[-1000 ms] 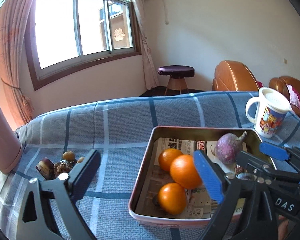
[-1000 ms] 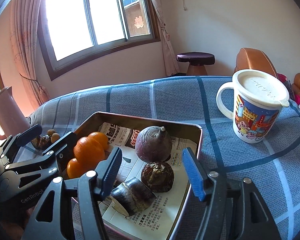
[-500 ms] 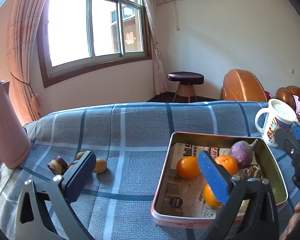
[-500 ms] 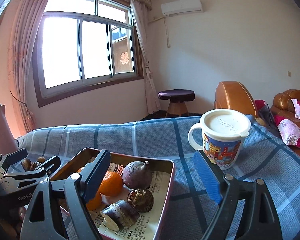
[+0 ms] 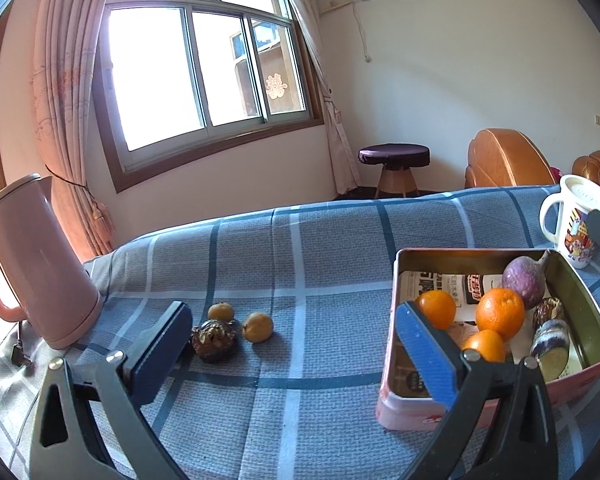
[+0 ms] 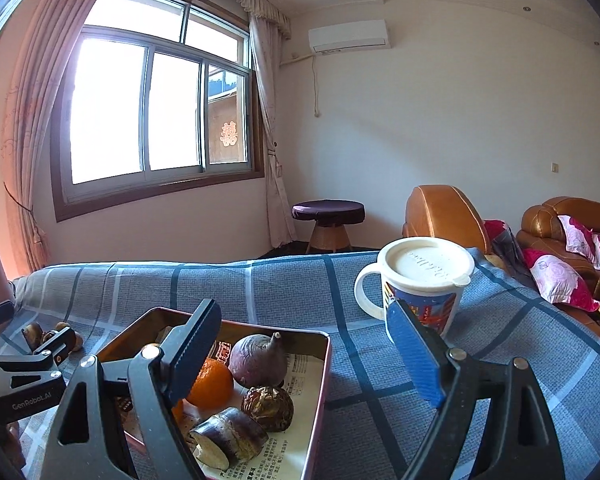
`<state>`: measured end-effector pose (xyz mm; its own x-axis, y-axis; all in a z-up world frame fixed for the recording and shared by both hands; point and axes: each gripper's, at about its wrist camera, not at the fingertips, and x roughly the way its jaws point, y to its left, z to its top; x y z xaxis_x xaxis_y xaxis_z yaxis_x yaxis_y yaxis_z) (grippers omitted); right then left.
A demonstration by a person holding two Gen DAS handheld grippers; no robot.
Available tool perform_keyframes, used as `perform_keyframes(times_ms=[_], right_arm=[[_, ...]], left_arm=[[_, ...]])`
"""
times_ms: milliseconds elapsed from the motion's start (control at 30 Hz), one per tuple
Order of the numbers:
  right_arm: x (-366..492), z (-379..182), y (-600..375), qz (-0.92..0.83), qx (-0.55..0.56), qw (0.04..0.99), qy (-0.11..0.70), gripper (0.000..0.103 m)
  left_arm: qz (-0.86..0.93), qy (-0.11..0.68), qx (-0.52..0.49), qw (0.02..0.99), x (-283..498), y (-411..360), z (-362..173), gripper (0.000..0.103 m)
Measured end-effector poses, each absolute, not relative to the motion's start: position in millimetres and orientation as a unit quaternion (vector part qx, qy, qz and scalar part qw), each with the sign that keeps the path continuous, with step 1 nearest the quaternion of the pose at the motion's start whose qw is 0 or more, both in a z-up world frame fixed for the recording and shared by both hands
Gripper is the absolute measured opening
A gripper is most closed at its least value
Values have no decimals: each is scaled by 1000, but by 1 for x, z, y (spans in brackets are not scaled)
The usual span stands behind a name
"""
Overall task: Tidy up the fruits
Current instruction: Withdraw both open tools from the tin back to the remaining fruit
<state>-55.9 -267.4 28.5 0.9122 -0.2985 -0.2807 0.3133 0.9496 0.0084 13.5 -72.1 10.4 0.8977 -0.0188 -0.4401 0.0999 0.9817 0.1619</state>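
Checked blue tablecloth (image 5: 300,248) covers the whole work surface; everything sits on it.

Metal tray (image 5: 580,304), lined with newspaper, serves as the collection point — judged so because most produce is already inside it: 3 oranges (image 5: 500,312) grouped toward the left half, a purple turnip-like root (image 5: 525,285) at the far wall, a dark scaly fruit (image 6: 268,402) and a cut purple-skinned piece (image 6: 230,436) along the right side. Sorting by kind looks deliberate, though that is a judgement.

Pink kettle (image 5: 36,260) stands at the far left edge, lidded cartoon mug (image 6: 422,284) just beyond the tray's right corner; neither appears part of the task.

Still outside the tray, near the kettle: 2 small yellow-orange fruits (image 5: 257,326) and 1 dark scaly fruit (image 5: 214,339), close together, the dark one touching or nearly touching the rear small fruit. Judged as the remaining items.

Left gripper (image 5: 296,344): jaws spread wide, nothing between them, raised above the cloth, pointing forward between loose cluster and tray; its left finger lies just beside the dark fruit in view — real contact cannot be told.

Right gripper (image 6: 300,352): jaws likewise spread and empty, raised and level over the tray's right part, mug behind its right finger
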Motion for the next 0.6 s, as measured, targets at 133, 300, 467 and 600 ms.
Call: perform_keyframes(times_ms=[133, 300, 467, 600], right_arm=[[-57, 28, -262, -163, 36, 976, 140, 86], [-54, 28, -251, -170, 37, 974, 144, 86], [-48, 27, -235, -169, 45, 973, 151, 86], [-40, 26, -217, -161, 54, 973, 157, 86]], left_arm=[[-26, 218, 101, 970, 11, -62, 10, 103], [-21, 223, 103, 969, 13, -45, 10, 103], [-9, 229, 98, 968, 19, -22, 9, 103], [-3, 233, 94, 968, 25, -4, 8, 103]])
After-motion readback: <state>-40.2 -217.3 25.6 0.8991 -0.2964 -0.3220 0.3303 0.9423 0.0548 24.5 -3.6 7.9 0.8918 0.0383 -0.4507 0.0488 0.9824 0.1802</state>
